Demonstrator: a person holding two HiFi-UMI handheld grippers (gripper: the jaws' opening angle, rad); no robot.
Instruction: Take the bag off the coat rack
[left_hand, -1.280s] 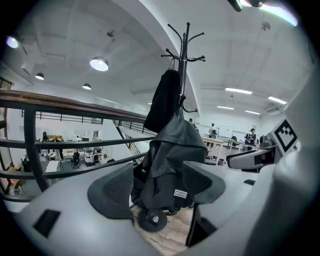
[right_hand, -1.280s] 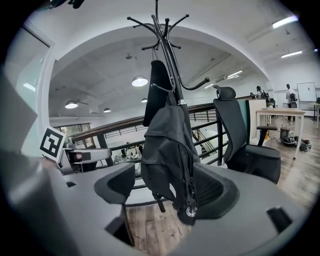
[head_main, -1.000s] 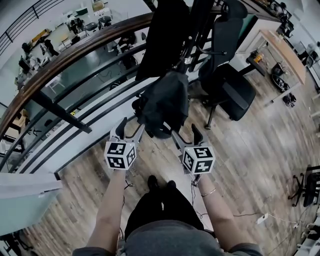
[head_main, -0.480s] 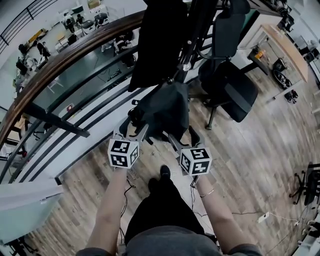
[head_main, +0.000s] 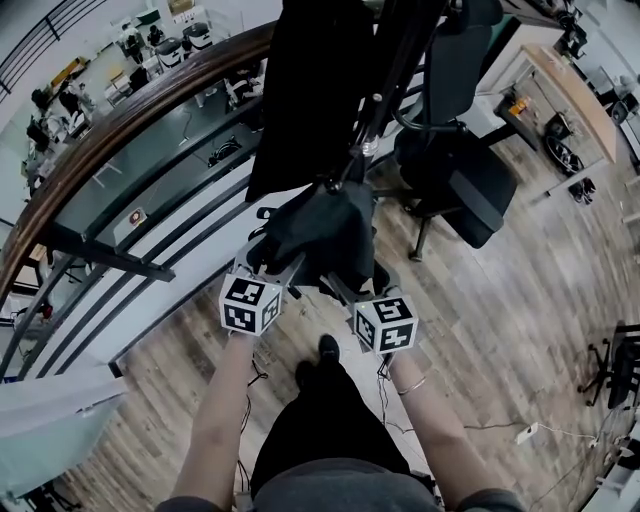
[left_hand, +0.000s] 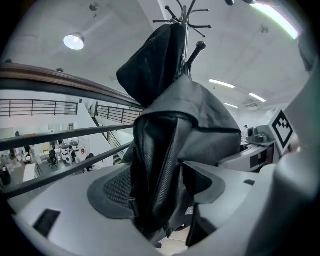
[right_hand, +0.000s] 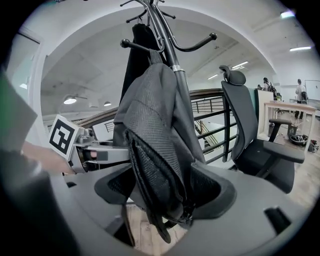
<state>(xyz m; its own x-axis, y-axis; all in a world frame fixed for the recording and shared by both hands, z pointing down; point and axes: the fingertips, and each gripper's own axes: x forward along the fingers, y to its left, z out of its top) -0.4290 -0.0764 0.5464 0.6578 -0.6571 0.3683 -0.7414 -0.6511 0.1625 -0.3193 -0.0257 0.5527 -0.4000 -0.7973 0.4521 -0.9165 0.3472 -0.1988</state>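
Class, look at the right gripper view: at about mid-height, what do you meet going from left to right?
marker cube → bag → office chair → wooden table

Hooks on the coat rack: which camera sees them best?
Right gripper view: the hooks curve out big against the ceiling. Left gripper view shows them tiny, up top. Head view looks down from above, so they barely show.
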